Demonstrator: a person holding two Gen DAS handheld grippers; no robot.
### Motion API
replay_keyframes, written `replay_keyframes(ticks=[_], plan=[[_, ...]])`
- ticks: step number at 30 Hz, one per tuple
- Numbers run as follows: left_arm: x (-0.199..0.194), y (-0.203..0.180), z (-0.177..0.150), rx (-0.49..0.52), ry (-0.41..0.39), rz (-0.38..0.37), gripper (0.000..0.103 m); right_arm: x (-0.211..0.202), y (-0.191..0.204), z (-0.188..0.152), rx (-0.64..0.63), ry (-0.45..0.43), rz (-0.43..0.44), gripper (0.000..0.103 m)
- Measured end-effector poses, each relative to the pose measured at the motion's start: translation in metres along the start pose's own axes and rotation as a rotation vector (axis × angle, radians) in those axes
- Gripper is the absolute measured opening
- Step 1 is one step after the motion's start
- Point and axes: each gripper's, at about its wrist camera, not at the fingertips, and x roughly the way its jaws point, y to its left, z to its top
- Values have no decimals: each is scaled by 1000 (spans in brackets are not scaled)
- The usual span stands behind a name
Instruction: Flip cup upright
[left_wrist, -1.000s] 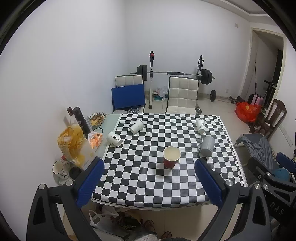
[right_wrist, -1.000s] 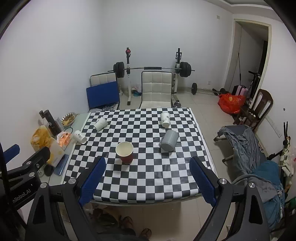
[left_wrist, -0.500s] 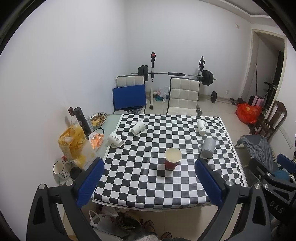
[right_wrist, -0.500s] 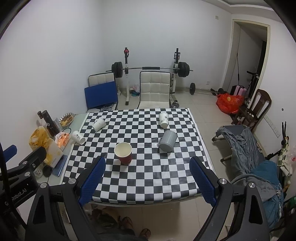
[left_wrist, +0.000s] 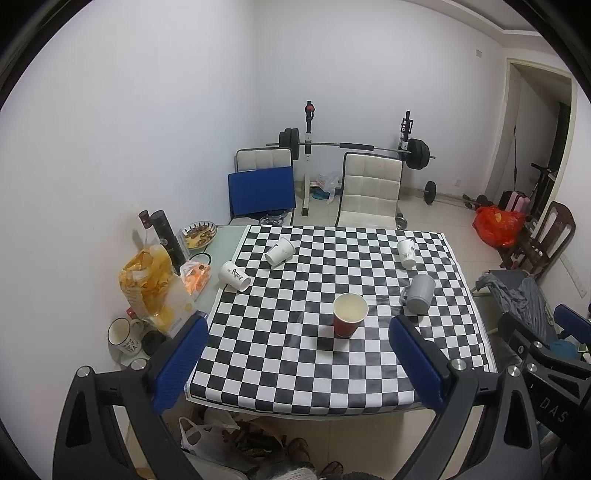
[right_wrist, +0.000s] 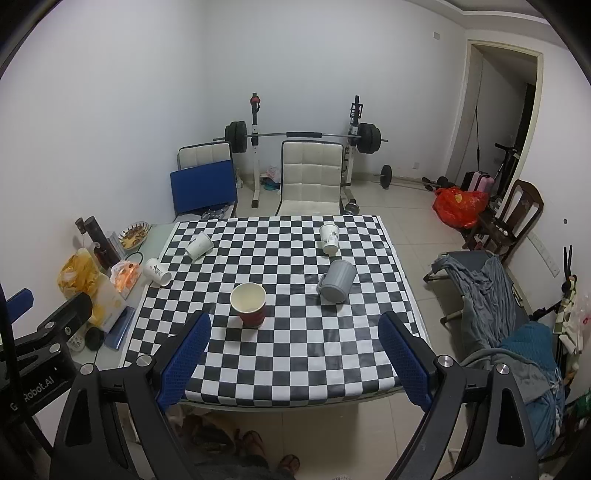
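While both tools hang above the near edge of the checkered table (left_wrist: 280, 384), the left gripper (left_wrist: 299, 363) and right gripper (right_wrist: 293, 360) have their blue pads spread wide, holding nothing. Beyond them a red cup (left_wrist: 349, 314) stands upright, nothing between it and the pads. Farther right a grey mug (right_wrist: 337, 281) lies tipped, with three white paper cups (left_wrist: 406, 253) on their sides toward the far edge. Only the left view shows a white mug (left_wrist: 123, 335) beside the snack bag (left_wrist: 151, 284).
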Motion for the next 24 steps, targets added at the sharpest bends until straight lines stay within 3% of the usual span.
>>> replay_keyframes(ticks=[24], plan=[[2, 5, 0, -7, 0, 9, 100, 6, 9, 3, -19, -4, 6, 93]])
